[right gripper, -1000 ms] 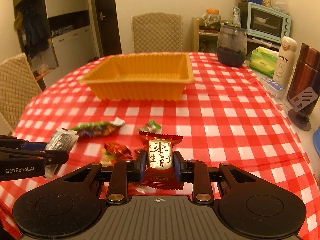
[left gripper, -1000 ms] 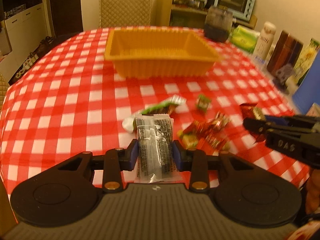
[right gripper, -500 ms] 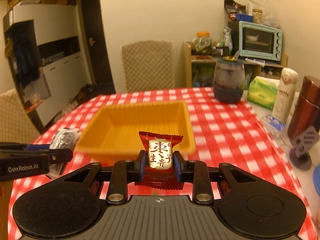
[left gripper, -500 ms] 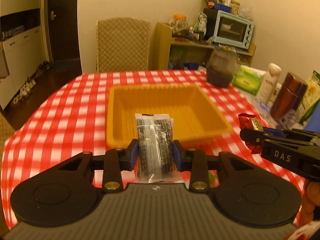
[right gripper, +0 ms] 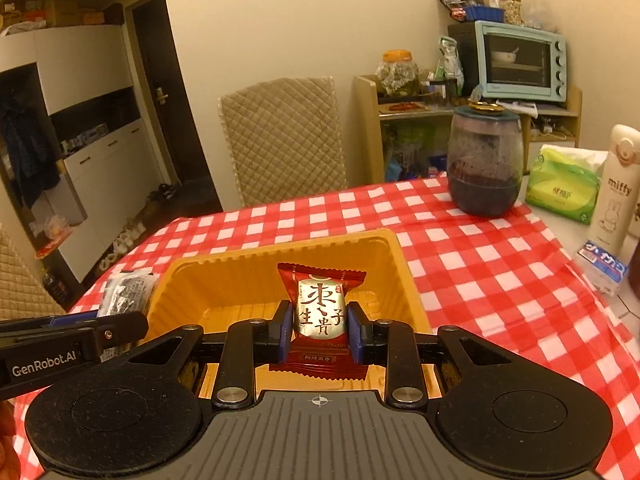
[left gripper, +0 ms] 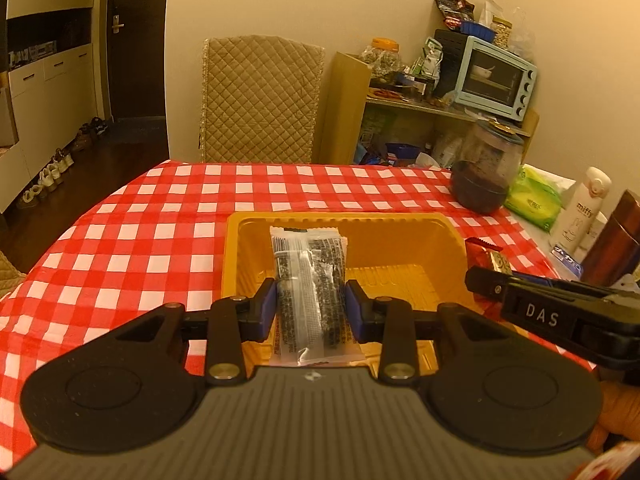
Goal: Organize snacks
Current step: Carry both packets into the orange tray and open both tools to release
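Left wrist view: left gripper (left gripper: 310,310) jaws clamped on clear black-speckled packet (left gripper: 308,280), held upright above orange tray (left gripper: 404,240) on red checked tablecloth (left gripper: 140,236). Right gripper enters at right edge.

Right wrist view: right gripper (right gripper: 319,330) jaws clamped on red candy packet (right gripper: 320,312), held over same tray. Dark jar (right gripper: 484,164) beyond, well apart.

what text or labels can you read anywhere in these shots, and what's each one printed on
"DAS" on the right gripper, side of its finger.
"GenRobot.AI" on the left gripper, side of its finger.
"miffy" on the white bottle.
"枣生贵子" on the red snack packet held in the right gripper; the smaller print below it is too small to read.
Black-and-clear snack packet in the left gripper: dense print, unreadable.
Blue-and-white pack and green tissue pack: lettering too blurred.
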The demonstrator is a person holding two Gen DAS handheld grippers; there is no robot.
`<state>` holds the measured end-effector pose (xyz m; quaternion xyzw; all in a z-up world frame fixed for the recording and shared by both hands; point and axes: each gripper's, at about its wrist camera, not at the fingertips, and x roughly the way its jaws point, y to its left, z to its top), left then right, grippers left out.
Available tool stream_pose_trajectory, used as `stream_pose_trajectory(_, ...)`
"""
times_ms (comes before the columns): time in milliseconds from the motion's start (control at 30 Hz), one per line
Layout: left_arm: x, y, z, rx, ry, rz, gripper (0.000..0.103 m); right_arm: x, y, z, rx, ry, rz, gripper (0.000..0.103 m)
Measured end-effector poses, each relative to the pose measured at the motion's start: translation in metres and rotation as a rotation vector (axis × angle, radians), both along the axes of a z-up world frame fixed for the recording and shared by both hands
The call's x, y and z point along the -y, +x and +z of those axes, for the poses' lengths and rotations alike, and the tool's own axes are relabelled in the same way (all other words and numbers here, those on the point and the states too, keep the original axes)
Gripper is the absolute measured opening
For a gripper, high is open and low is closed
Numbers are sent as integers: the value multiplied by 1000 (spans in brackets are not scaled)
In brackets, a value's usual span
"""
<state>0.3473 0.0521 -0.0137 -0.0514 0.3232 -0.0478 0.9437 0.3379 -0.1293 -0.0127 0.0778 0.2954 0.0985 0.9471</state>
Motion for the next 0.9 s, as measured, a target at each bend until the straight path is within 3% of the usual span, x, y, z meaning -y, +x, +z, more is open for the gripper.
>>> stream_pose_trajectory(433, -2, 21, -14, 8, -44, 1, 35, -10, 20, -21, -32, -45, 6, 29)
stream_pose_trajectory(500, -5, 20, -15, 6, -46, 10, 47, -10, 20, -22, -36, -43, 9, 29)
stream_pose_trajectory(900, -16, 16, -12, -7, -36, 32, 47, -8, 23, -22, -37, 17, 18, 29)
